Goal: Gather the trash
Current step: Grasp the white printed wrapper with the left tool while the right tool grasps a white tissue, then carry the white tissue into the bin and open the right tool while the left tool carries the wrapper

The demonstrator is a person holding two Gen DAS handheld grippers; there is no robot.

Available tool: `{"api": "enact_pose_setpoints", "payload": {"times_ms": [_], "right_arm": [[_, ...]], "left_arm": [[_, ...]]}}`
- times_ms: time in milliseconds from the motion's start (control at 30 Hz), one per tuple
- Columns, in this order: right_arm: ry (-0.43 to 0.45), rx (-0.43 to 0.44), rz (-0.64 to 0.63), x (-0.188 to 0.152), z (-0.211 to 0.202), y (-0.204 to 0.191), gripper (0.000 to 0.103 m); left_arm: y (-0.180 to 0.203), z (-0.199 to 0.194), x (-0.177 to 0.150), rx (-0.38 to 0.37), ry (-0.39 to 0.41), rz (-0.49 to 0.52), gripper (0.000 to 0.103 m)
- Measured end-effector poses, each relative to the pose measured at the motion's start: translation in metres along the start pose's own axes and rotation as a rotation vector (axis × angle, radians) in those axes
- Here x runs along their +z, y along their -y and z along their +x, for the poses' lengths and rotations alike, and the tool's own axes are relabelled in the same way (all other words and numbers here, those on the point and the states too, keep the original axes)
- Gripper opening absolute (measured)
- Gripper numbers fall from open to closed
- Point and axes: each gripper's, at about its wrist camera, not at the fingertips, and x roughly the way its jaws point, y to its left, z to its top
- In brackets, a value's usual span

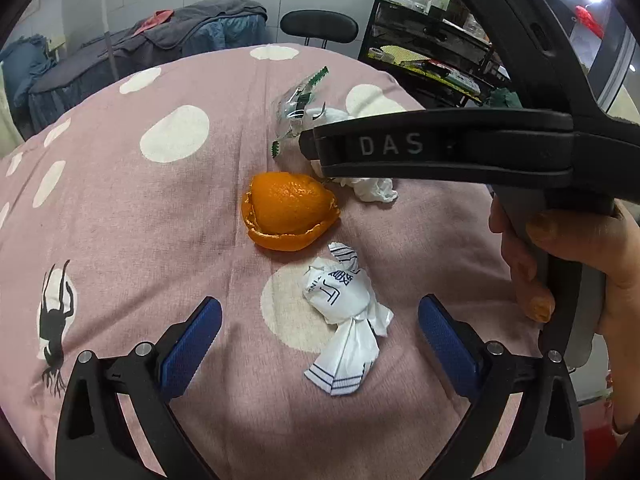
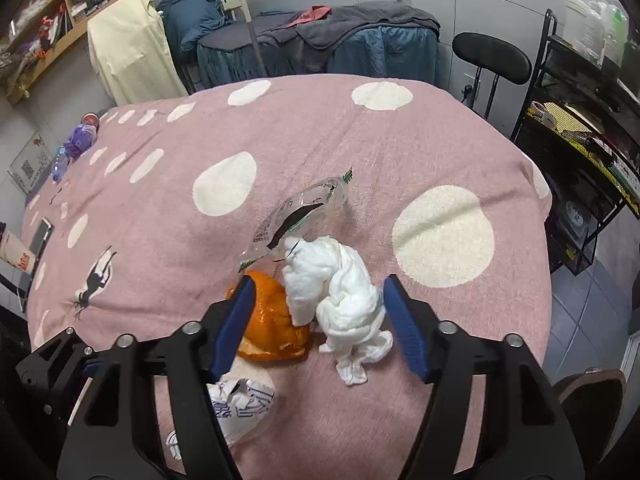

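On the pink spotted cloth [image 1: 160,220] lie an orange peel [image 1: 288,210], a crumpled white tissue [image 1: 372,190], a clear plastic wrapper with green edges [image 1: 298,108] and a printed white wrapper [image 1: 340,300]. My left gripper [image 1: 319,303] is open just above the printed wrapper, which lies between its blue pads. A hand [image 1: 580,264] holds my right gripper [image 1: 316,152] over the tissue. In the right wrist view, that gripper [image 2: 318,280] straddles the tissue [image 2: 344,292] and the peel [image 2: 272,320]; its pads are not clamped on either. The clear wrapper [image 2: 304,212] lies just beyond.
A black chair [image 2: 492,58] and a black wire rack [image 2: 580,128] stand past the table's far right edge. Bottles [image 2: 80,140] and a phone [image 2: 40,236] lie at the table's far left. Bare cloth [image 2: 360,152] stretches beyond the trash.
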Motion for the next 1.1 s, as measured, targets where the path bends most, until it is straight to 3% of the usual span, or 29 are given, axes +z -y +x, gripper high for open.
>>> {"api": "enact_pose_setpoints", "payload": {"times_ms": [67,133,267,367,600,1100], "right_arm": [[0.006,0.01,0.016,0.0,0.0,0.003,0.031],[0.03,0.019,0.042,-0.003,-0.009,0.01,0.027],[0.098,-0.081,0.022,-0.014,-0.036,0.018,0.026],[0.141,-0.088,0.05,-0.024,-0.056,0.028,0.026],[0.217,-0.037,0.134,-0.052,-0.099,0.045,0.026],[0.337,-0.006,0.167,-0.119,-0.168,0.037,0.026]], "left_arm": [[-0.001,0.007,0.004,0.001,-0.016,-0.004,0.095],[-0.003,0.01,0.007,-0.009,-0.021,-0.011,0.089],[-0.007,0.015,0.008,-0.029,-0.033,-0.024,0.055],[-0.012,0.014,0.005,-0.069,-0.026,-0.056,0.034],[-0.013,-0.013,-0.006,-0.058,0.046,-0.056,0.031],[0.01,-0.09,-0.032,-0.084,0.233,-0.067,0.031]]}}
